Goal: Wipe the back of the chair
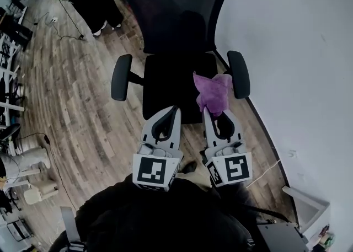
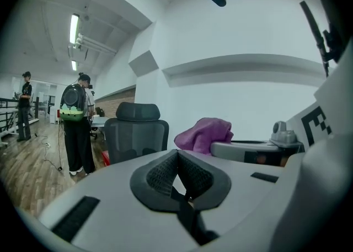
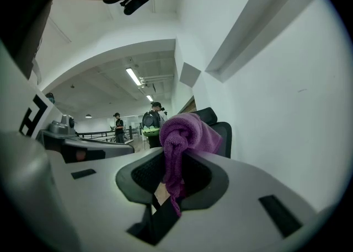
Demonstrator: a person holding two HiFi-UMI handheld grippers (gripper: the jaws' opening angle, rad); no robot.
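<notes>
**Two grippers held before a black chair**

The left gripper (image 1: 174, 110) is held with its jaws pressed together on nothing. A purple cloth (image 1: 212, 92) is clamped in the right gripper (image 1: 215, 115), bunched over the seat (image 1: 165, 82). Beyond, the mesh chair back (image 1: 176, 16) is left untouched.

Wooden floor (image 1: 83, 96), black office chair (image 1: 175, 22) standing

Chair (image 1: 175, 82): black office chair with headrest and two padded armrests, standing upright just ahead of you, seat toward you.
Chair back (image 1: 175, 16): dark mesh, upright, well apart from the cloth.
Cloth (image 1: 213, 93): purple, bunched, pinched between the jaws of your right gripper (image 1: 217, 117), held over the seat's edge on your right, near that armrest.
</notes>
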